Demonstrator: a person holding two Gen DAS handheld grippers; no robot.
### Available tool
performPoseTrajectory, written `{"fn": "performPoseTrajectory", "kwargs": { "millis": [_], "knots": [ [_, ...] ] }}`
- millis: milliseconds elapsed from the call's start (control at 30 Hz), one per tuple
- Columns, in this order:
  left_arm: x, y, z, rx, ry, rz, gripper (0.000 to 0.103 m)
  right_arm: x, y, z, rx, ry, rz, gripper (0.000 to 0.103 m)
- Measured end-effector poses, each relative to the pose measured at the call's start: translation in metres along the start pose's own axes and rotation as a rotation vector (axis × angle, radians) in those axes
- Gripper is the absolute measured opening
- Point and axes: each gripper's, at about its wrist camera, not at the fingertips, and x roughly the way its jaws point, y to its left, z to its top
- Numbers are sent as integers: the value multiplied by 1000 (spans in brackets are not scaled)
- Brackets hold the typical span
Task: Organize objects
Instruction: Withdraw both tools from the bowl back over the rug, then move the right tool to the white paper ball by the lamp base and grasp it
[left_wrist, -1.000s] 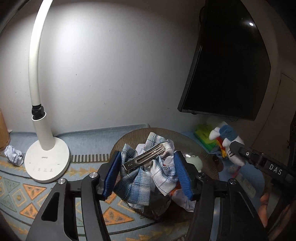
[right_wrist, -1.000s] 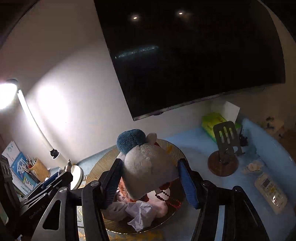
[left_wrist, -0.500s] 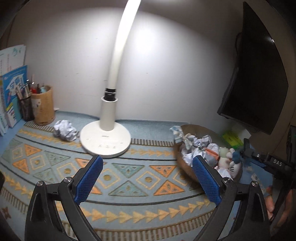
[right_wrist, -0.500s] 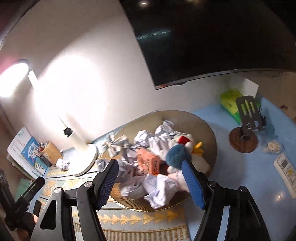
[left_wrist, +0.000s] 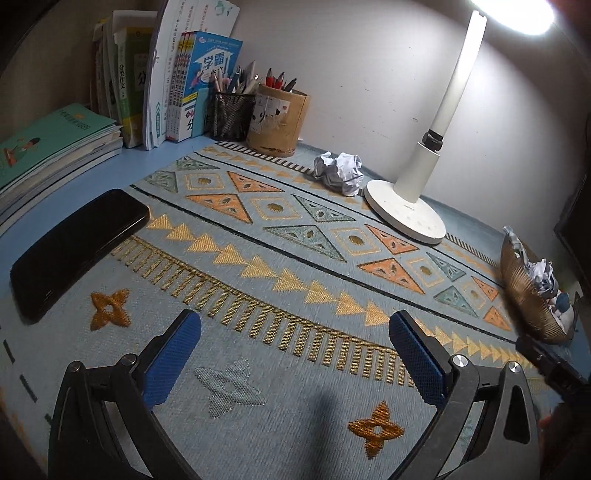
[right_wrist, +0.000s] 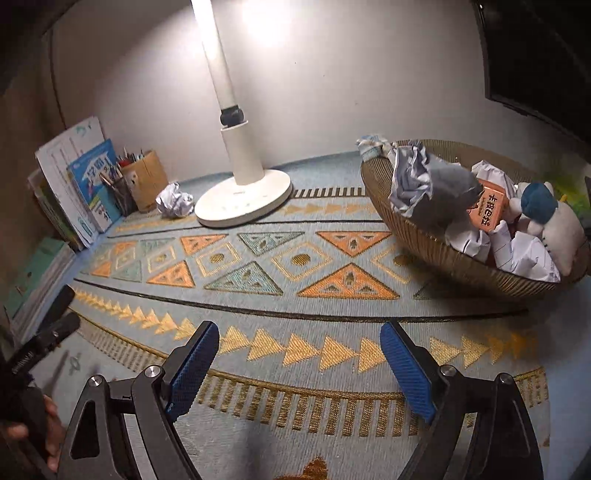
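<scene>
A woven basket (right_wrist: 458, 264) at the right holds crumpled paper, a checked cloth, an orange carton (right_wrist: 487, 208) and a white plush toy with a blue cap (right_wrist: 546, 218). It also shows at the right edge of the left wrist view (left_wrist: 524, 291). A crumpled paper ball (left_wrist: 340, 172) lies on the patterned mat beside the lamp base; it also shows in the right wrist view (right_wrist: 174, 201). A black phone (left_wrist: 74, 247) lies at the mat's left edge. My left gripper (left_wrist: 293, 345) is open and empty above the mat. My right gripper (right_wrist: 299, 349) is open and empty above the mat.
A white desk lamp (left_wrist: 406, 218) stands at the back of the patterned mat (left_wrist: 280, 258). Two pen holders (left_wrist: 277, 123) and upright books (left_wrist: 162, 77) stand at the back left, with a stack of books (left_wrist: 44, 147) at the left. A dark screen (right_wrist: 535, 55) hangs at the right.
Both grippers let go of the checked cloth and the plush toy in the basket, opened, and pulled back and to the left over the mat. The phone and books came into view.
</scene>
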Motion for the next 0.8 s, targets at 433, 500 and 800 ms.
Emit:
{"fn": "performPoseTrajectory", "kwargs": {
  "millis": [433,500,800],
  "knots": [
    [1,0,0,-1,14,1,102,7,26,-5,-143,-3,-102,88],
    [3,0,-1,2,21,3,102,8,27,-5,-147,-3,-106,88],
    [4,-1,-1,2,25,7,102,11,27,-4,-141,3,-104,88]
  ]
}}
